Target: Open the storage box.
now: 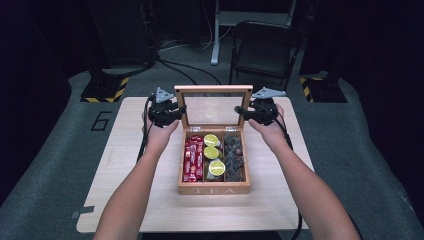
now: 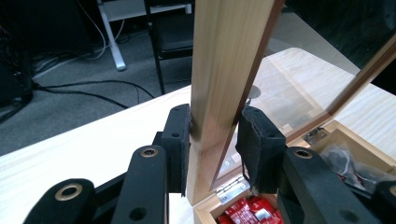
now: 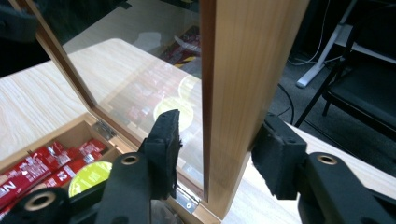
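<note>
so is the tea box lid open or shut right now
Open. The glass-paned lid stands upright on its hinges behind the tea box, leaving the red packets, yellow-topped pods and dark sachets uncovered.

The high view looks forward and down from above the person's side, taking in the whole tabletop (image 1: 150, 200), the open tea box (image 1: 214, 189) and both tongs, the left tongs (image 1: 176, 111) and the right tongs (image 1: 242, 111), from well back. The left gripper view rides close behind its own tongs (image 2: 215, 140), facing the lid (image 2: 224, 70) frame between them. The right gripper view sits as near, behind its tongs (image 3: 219, 149). All three share the upright lid and the box beneath the tongs.
</note>
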The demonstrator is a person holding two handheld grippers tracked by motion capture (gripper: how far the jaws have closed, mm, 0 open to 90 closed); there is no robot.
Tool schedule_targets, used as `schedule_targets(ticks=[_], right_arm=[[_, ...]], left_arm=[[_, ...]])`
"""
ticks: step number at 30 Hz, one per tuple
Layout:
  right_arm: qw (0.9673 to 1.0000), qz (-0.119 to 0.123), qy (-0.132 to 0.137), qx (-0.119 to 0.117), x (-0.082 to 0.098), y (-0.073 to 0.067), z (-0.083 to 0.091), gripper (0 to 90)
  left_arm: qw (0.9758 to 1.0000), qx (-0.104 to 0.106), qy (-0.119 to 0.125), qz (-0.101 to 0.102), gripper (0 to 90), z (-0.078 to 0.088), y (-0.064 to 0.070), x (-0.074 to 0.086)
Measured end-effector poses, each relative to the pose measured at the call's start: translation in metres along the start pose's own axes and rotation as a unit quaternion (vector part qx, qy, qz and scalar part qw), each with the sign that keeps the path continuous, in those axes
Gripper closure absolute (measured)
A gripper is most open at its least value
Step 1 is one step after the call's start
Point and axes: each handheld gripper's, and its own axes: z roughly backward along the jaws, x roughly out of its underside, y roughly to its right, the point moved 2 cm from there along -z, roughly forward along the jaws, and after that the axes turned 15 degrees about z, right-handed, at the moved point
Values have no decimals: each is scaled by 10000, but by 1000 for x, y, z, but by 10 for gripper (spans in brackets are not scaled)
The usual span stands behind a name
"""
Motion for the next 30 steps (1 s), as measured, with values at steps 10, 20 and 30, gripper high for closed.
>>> schedule_targets(ticks=[10,20,30], right_arm=[[9993,-358,-91,-94,16,2,-13,512],[9986,-514,-83,-97,23,4,-18,543],[9987,-500,-119,-69,26,5,-26,558]], left_arm=[[9998,73,83,161,646,-5,-4,-1],[9993,158,137,313,642,-10,-9,-1],[9995,37,25,298,638,-17,-9,1]])
